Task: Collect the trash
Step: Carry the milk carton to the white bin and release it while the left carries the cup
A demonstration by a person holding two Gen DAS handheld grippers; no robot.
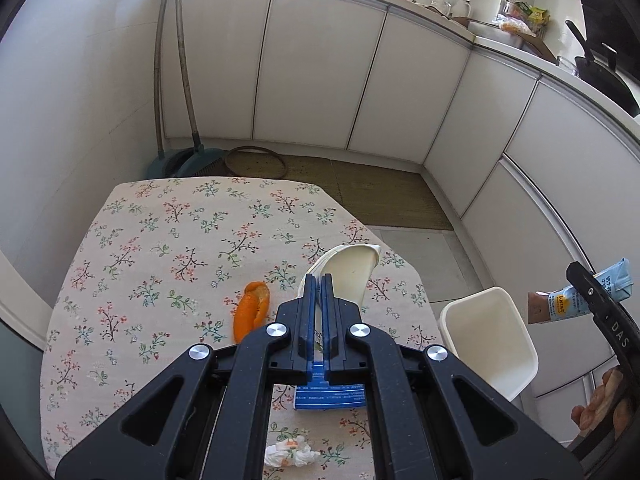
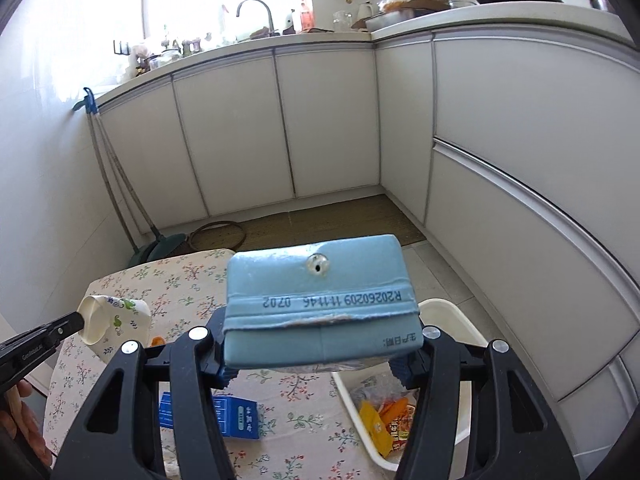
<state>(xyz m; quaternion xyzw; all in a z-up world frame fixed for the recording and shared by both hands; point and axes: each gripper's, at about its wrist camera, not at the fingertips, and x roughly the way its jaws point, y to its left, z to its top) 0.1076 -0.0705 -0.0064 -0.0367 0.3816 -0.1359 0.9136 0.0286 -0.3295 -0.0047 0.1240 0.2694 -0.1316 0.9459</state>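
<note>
My left gripper (image 1: pixel 318 280) is shut on the wall of a white paper cup (image 1: pixel 352 276), held tilted above the floral table (image 1: pixel 180 240). The right wrist view shows that cup (image 2: pixel 116 324) with green prints at the left gripper's tip (image 2: pixel 76 322). My right gripper (image 2: pixel 316 368) is shut on a light blue drink carton (image 2: pixel 320 312), near the white bin (image 2: pixel 452 320). From the left, the carton (image 1: pixel 600 292) hangs right of the bin (image 1: pixel 488 340). On the table lie an orange peel (image 1: pixel 252 312), a blue box (image 1: pixel 332 394) and a crumpled tissue (image 1: pixel 292 454).
The bin holds wrappers (image 2: pixel 388 420) and stands off the table's right edge. A broom and dustpan (image 1: pixel 184 160) lean in the far left corner. White cabinets (image 1: pixel 320 80) ring the room, with a brown mat (image 1: pixel 380 192) on the floor. A person's hand (image 2: pixel 24 420) shows at the lower left.
</note>
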